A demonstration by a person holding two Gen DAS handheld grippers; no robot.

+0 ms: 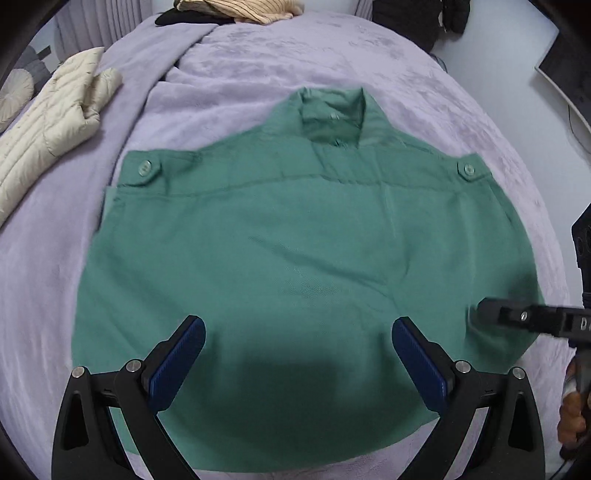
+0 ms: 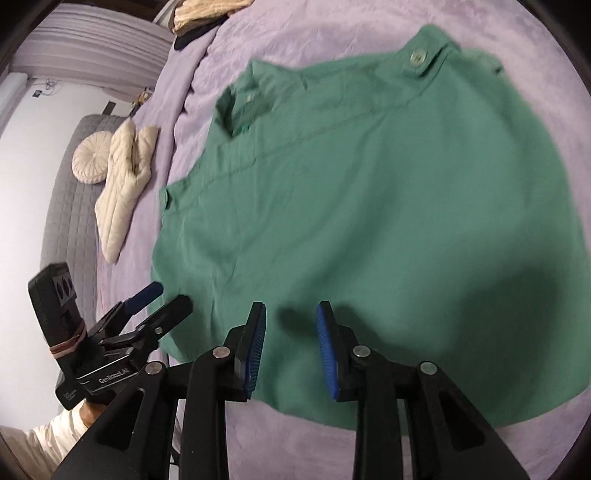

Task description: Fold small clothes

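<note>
A green shirt (image 1: 295, 236) lies flat on the lilac blanket (image 1: 258, 55), collar (image 1: 332, 110) at the far end and a buttoned tab on each shoulder. My left gripper (image 1: 299, 332) hovers over the shirt's near hem, open wide with nothing between its blue pads. My right gripper (image 2: 291, 314) hangs over the near edge of the shirt (image 2: 369, 192), its pads a narrow gap apart and empty. In the left wrist view the right gripper's tip (image 1: 487, 310) sits at the shirt's right edge. The left gripper (image 2: 166, 297) shows open at the shirt's near left corner in the right wrist view.
A cream quilted jacket (image 1: 48, 129) lies on the blanket to the left, by a round cushion (image 2: 90, 162). A striped beige garment (image 1: 236, 9) is heaped at the far end. A dark jacket (image 1: 417, 22) hangs at the back right. A person's pale sleeve (image 2: 48, 443) is at the lower left.
</note>
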